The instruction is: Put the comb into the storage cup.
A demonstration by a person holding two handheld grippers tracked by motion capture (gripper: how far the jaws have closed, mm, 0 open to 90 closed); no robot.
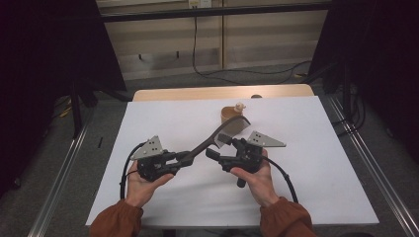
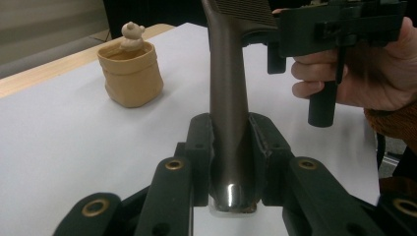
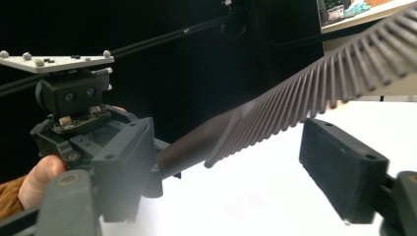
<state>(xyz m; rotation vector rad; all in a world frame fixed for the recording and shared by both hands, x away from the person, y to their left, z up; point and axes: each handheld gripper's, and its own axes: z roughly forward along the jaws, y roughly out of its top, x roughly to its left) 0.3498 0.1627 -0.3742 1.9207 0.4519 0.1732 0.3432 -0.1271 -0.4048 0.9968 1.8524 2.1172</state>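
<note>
Spatula (image 1: 212,137) handle sits clamped between the jaws of the left claw (image 1: 184,159), which grips its lower end tightly; in the left gripper view the dark handle (image 2: 228,123) rises straight up from between the two black pads. From there the spatula slants up and away over the middle of the desk (image 1: 306,197), held clear of its white top, with the ribbed blade at the far upper end.

The right claw (image 1: 213,154) stands just beside that blade, near the desk's centre. Its jaws are apart, at a middling width, and do not press on anything; in the right gripper view the slotted blade (image 3: 314,93) crosses above and between the right claw's two pads (image 3: 339,167) without touching either. The left claw (image 3: 74,113) shows farther off there, holding the handle.

A small tan pot (image 1: 228,115) with a little figure on top stands toward the far edge of the desk, beyond the blade.
</note>
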